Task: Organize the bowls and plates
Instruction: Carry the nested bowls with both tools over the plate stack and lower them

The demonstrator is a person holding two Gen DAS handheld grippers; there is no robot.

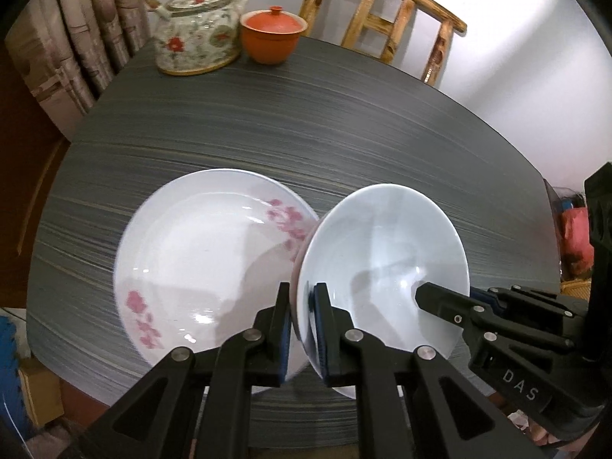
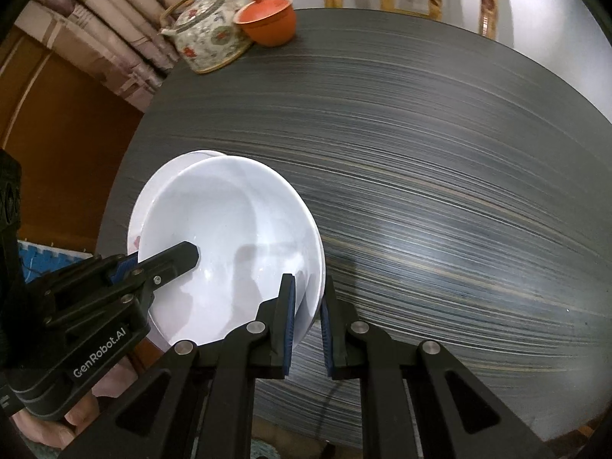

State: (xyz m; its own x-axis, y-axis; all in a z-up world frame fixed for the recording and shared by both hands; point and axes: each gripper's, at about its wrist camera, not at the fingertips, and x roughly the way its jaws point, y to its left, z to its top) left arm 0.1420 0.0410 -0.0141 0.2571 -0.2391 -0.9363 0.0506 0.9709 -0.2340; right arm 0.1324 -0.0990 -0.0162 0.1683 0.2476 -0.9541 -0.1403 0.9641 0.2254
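Observation:
A plain white bowl (image 1: 382, 252) hangs tilted above the dark table (image 1: 306, 134), held from both sides. My left gripper (image 1: 302, 290) is shut on its left rim. My right gripper (image 1: 424, 292) reaches in from the right, one finger inside the bowl. In the right wrist view my right gripper (image 2: 308, 283) is shut on the bowl's (image 2: 229, 229) near rim, and my left gripper (image 2: 187, 252) clamps the opposite side. A white plate with pink flowers (image 1: 206, 252) lies flat on the table, partly under the bowl's left edge; only its edge (image 2: 153, 195) shows behind the bowl.
A floral teapot (image 1: 199, 26) and an orange lidded cup (image 1: 273, 34) stand at the table's far left corner. A wooden chair (image 1: 382, 19) is behind the far edge, curtains (image 1: 76, 46) at the left. A hand (image 2: 69, 424) grips the left tool.

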